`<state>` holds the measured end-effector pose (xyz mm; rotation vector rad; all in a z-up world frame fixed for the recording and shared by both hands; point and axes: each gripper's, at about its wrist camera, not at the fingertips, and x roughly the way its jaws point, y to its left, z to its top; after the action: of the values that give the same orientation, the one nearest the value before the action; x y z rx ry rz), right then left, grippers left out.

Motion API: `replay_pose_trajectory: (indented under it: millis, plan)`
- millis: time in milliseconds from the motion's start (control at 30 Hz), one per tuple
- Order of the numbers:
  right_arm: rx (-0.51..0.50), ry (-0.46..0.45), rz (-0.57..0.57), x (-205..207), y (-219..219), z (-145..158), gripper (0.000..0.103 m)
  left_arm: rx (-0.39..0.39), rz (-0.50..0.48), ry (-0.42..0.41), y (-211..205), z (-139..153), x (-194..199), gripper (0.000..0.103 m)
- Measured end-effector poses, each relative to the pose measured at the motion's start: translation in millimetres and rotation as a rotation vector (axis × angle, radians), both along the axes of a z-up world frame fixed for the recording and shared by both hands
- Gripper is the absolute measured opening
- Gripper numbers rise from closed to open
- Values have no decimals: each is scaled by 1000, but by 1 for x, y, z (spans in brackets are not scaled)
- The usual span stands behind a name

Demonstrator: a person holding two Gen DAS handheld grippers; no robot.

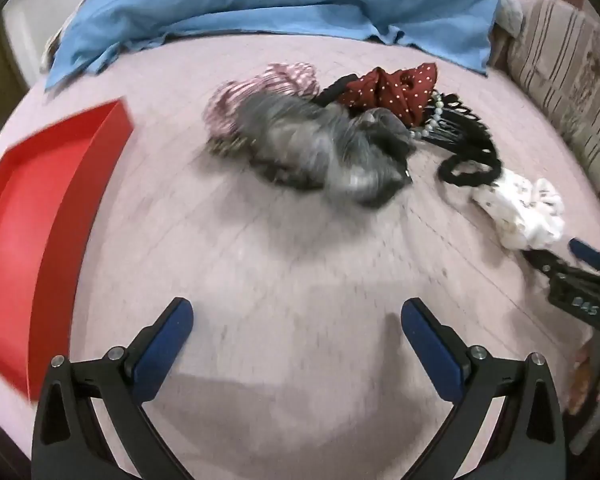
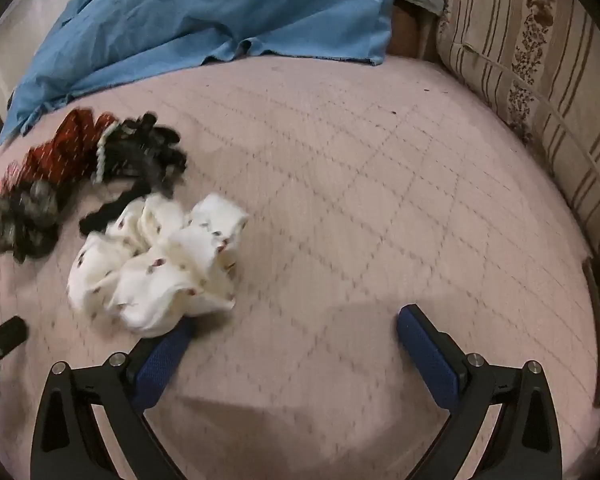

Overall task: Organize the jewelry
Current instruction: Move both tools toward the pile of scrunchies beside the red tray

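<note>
Pale pink quilted bedding (image 2: 360,184) with a stitched diamond pattern covers the whole work surface, and a crumpled blue cloth (image 1: 268,4) lies across its far edge. One striped, flower-patterned beige cushion (image 2: 532,64) stands along the right side.

One shallow red rectangular tray (image 1: 40,208) sits at the left of the left wrist view, and nothing shows in the part of it that is in view. The hair accessories lie in a loose heap well apart from it: one pink-and-white striped fabric scrunchie (image 1: 268,80), one fluffy grey fur scrunchie (image 1: 320,152) overlapping it, one dark red scrunchie with white dots (image 1: 396,84), one black comb-type hair clip (image 1: 456,128) with one string of pale pearl beads (image 1: 432,116) draped over it, one thin black elastic hair tie (image 1: 468,168), and one white fabric scrunchie with small printed spots (image 2: 156,264) lying nearest the right side of the heap.

Left gripper (image 1: 296,316) hangs over bare bedding in front of the heap, its blue-padded jaws spread wide with nothing between them. Right gripper (image 2: 296,324) is likewise spread wide and holds nothing; its left pad sits just at the near edge of the white scrunchie, whether touching I cannot tell. Small white markings show on the right gripper's body in the left wrist view but are too blurred to read.
</note>
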<state>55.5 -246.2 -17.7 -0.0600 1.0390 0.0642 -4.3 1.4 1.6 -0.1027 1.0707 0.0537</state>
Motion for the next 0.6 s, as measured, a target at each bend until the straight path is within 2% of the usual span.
replay_pose_trajectory:
  millis: [200,333,500,600]
  plan:
    - [-54,-36,-22,-38,6,10,103,11,25,-79,10,30,-39,103]
    - [-14,-20,-47,-61,6,16,103,0,53,-158,13,54,-60,103]
    - [3,-79,-55,-90,10,40,103,-17,83,-264,15,82,-85,103]
    - [7,-127,-54,-100,14,59,103,61,59,-264,2,102,-90,103]
